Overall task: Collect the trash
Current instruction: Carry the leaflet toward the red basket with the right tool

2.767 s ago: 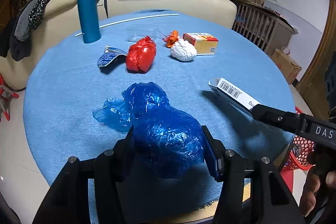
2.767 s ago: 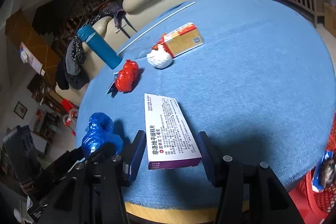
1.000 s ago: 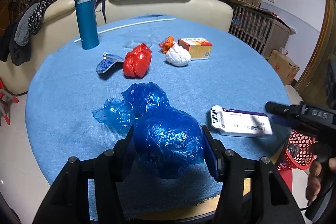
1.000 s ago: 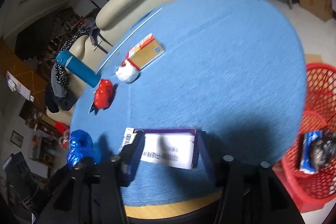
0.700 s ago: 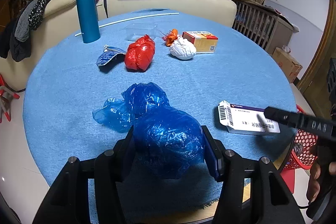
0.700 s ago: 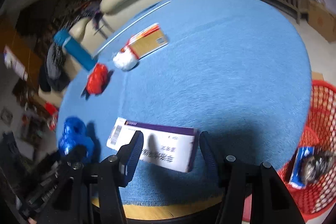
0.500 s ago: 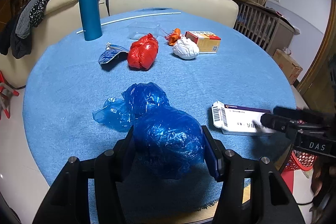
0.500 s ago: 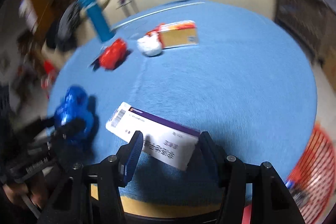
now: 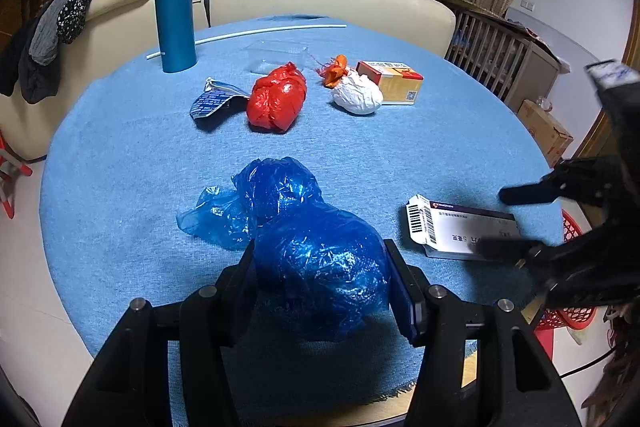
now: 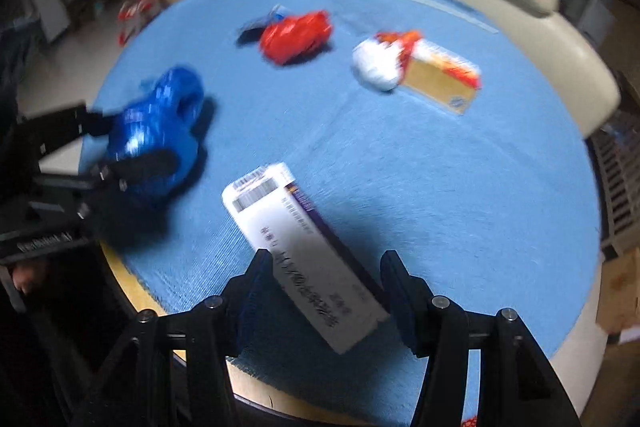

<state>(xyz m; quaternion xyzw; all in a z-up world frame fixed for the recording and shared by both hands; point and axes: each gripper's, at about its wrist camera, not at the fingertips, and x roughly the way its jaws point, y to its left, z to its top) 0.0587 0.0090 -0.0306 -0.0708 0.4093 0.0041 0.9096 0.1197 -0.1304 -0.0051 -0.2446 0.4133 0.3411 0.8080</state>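
Note:
My left gripper (image 9: pixel 320 255) is shut on a crumpled blue plastic bag (image 9: pixel 320 267) that rests on the blue tablecloth (image 9: pixel 120 167) near the front edge. The same bag (image 10: pixel 160 131) and left gripper (image 10: pixel 132 143) appear at the left of the blurred right wrist view. A long white medicine box (image 9: pixel 452 227) lies flat on the cloth to the bag's right. My right gripper (image 10: pixel 326 261) straddles the near end of the box (image 10: pixel 288 227), one finger on each long side, without a visible squeeze. From the left wrist, the right gripper (image 9: pixel 490 219) reaches in from the right.
Farther back lie a red bag (image 9: pixel 276 103), a blue-white packet (image 9: pixel 212 99), a white paper wad (image 9: pixel 356 93), an orange scrap (image 9: pixel 336 71), a brown carton (image 9: pixel 392 83) and a clear tray (image 9: pixel 276 51). A teal flask (image 9: pixel 174 7) stands back left. A red basket (image 9: pixel 572 315) sits below the right edge.
The box, earlier held up above the table, now lies still on the cloth. My right gripper has rolled from crosswise over it to lengthwise. The left gripper and blue bag have not moved.

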